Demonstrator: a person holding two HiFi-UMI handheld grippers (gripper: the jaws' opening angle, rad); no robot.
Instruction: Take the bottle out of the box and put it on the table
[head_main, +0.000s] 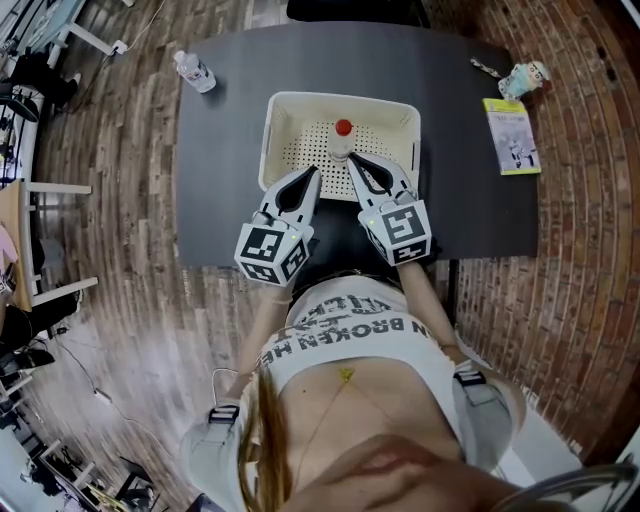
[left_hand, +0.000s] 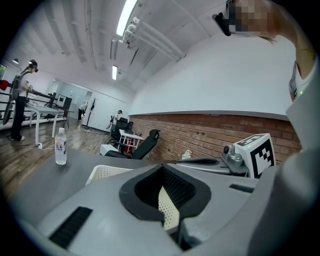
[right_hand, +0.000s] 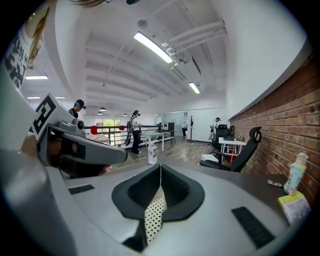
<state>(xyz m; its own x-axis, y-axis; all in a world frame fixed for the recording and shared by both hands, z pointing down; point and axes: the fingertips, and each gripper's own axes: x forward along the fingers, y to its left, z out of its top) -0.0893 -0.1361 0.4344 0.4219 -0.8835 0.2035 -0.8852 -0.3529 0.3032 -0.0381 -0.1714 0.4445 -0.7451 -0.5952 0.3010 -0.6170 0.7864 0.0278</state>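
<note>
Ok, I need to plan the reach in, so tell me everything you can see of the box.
The box is an open-topped, off-white rectangular bin that looks like plastic, with a rounded rim and a floor dotted with small holes. It sits upright and square on the dark table, close to the person's edge. A bottle with a red cap stands inside, around the middle. The left tool and the right tool reach over its near rim; whether they touch it cannot be told.
</note>
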